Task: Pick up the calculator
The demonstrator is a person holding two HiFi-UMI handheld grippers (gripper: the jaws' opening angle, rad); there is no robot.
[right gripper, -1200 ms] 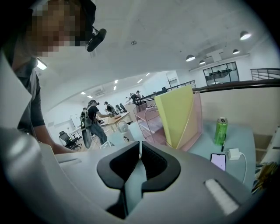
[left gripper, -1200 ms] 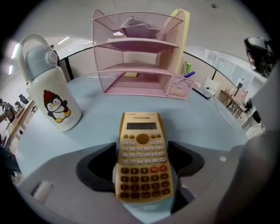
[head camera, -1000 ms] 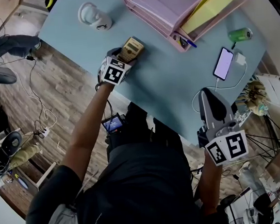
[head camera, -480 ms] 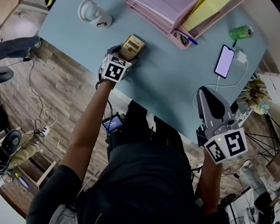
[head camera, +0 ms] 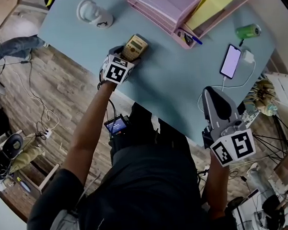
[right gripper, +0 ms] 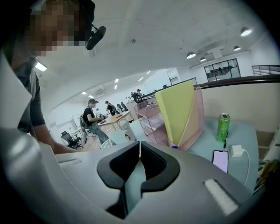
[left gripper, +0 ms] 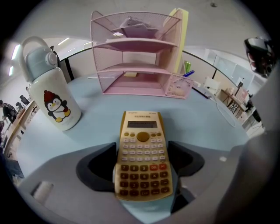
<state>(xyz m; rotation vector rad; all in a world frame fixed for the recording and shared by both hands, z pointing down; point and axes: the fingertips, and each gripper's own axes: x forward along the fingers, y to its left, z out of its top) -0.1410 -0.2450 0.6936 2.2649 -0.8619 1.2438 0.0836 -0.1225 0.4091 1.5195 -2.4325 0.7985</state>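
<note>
A yellow calculator lies near the front-left edge of the pale blue table. In the left gripper view the calculator lies keys up, lengthwise between the two jaws. My left gripper stands wide around its lower half, with the jaws close beside its long sides. A thin light gap shows on the left side, so the gripper is open. My right gripper hovers over the table's near right edge, jaws shut together on nothing.
A white penguin bottle stands to the calculator's left. Beyond the calculator is a pink mesh tray rack holding a yellow folder. At the right are a green can and a phone on a charger cable.
</note>
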